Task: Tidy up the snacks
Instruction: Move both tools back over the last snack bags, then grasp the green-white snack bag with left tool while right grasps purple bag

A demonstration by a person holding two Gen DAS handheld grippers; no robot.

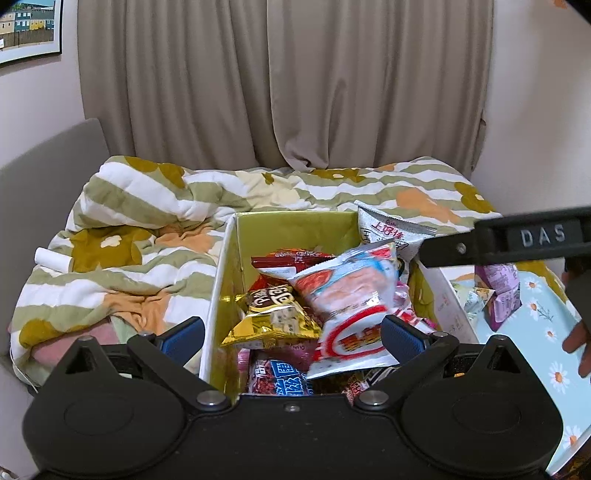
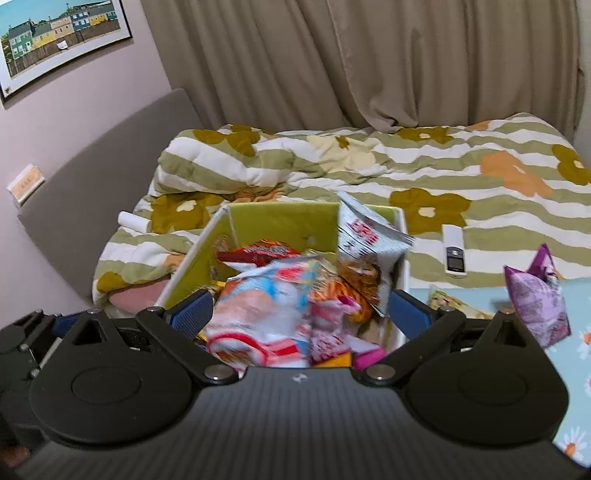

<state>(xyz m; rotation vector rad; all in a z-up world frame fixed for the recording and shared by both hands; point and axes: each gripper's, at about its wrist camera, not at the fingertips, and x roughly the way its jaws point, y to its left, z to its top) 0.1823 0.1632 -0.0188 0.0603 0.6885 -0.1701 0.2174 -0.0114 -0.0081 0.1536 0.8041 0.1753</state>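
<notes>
Right wrist view, right gripper [image 2: 301, 314] jaws wide apart above snack box [image 2: 402, 258], left gripper [image 1: 291, 334] jaws likewise, holding nothing.

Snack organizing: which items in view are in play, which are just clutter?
In play: box, snack packets in it, purple packet outside on the blue floral sheet.
Clutter: remote, white roll, quilt, picture.

A bed [image 2: 461, 177] with a flowery striped blanket is carrying a box [image 2: 280, 218] full of snacks, a white remote [image 2: 454, 254], a white roll [image 2: 133, 220] and a purple bag [image 2: 535, 299].
</notes>
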